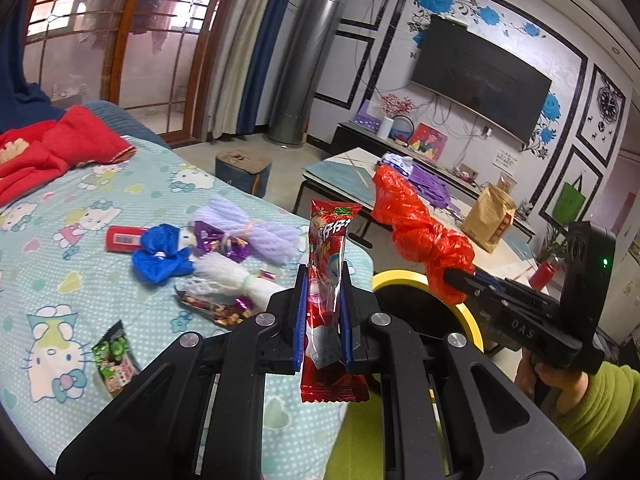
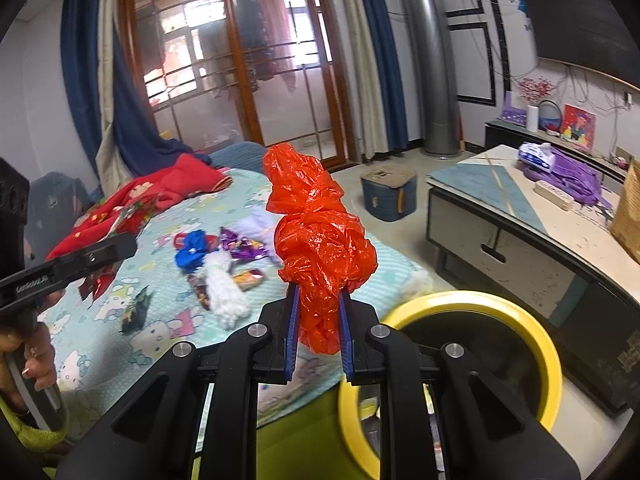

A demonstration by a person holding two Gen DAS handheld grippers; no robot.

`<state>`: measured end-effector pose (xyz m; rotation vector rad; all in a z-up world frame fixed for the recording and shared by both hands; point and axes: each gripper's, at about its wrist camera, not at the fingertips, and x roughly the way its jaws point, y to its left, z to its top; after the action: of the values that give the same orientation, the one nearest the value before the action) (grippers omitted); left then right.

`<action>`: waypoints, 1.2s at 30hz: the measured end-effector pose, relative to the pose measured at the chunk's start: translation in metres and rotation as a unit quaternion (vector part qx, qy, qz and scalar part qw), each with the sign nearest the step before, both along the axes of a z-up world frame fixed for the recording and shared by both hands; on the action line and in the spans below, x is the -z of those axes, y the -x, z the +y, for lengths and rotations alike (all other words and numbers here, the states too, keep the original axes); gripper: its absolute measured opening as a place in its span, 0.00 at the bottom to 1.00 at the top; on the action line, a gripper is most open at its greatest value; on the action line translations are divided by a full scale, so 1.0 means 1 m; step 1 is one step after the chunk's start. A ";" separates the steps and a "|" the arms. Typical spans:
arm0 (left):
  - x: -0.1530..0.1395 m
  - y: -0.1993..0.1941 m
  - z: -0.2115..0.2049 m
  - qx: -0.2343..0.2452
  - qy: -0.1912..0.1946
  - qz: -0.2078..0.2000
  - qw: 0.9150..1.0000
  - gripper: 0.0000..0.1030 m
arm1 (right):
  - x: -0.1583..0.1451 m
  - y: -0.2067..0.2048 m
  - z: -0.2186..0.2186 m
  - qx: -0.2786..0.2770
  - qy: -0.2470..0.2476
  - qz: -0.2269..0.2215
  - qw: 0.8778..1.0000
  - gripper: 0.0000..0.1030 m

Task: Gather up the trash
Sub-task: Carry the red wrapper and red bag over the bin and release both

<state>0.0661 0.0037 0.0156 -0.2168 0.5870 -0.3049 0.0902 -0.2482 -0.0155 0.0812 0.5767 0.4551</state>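
Note:
My left gripper (image 1: pixel 323 280) is shut on a long red snack wrapper (image 1: pixel 329 264), held upright above the bed's edge. My right gripper (image 2: pixel 318 292) is shut on a crumpled red plastic bag (image 2: pixel 320 236); the bag also shows in the left wrist view (image 1: pixel 416 228). A yellow-rimmed black trash bin (image 2: pixel 516 312) stands on the floor just right of both grippers, and its rim shows in the left wrist view (image 1: pixel 404 278). More trash lies on the bed: a blue bag (image 1: pixel 162 254), purple wrappers (image 1: pixel 222 240), white foam netting (image 1: pixel 236 276), a green wrapper (image 1: pixel 116 356).
The bed has a Hello Kitty sheet (image 1: pixel 60 292) with red clothing (image 1: pixel 52 148) at its far end. A low coffee table (image 2: pixel 520 216) with purple bags and a paper bag stands to the right. A small stool (image 2: pixel 388 192) sits on the floor beyond.

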 end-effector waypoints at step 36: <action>0.039 -0.025 -0.112 0.131 -0.038 0.030 0.990 0.08 | 0.046 -0.017 -0.083 0.115 0.000 0.068 0.991 0.16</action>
<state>0.0910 -0.1081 -0.0238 -0.0752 0.6864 -0.5316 0.1070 -0.3314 -0.0616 0.1772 0.6916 0.2271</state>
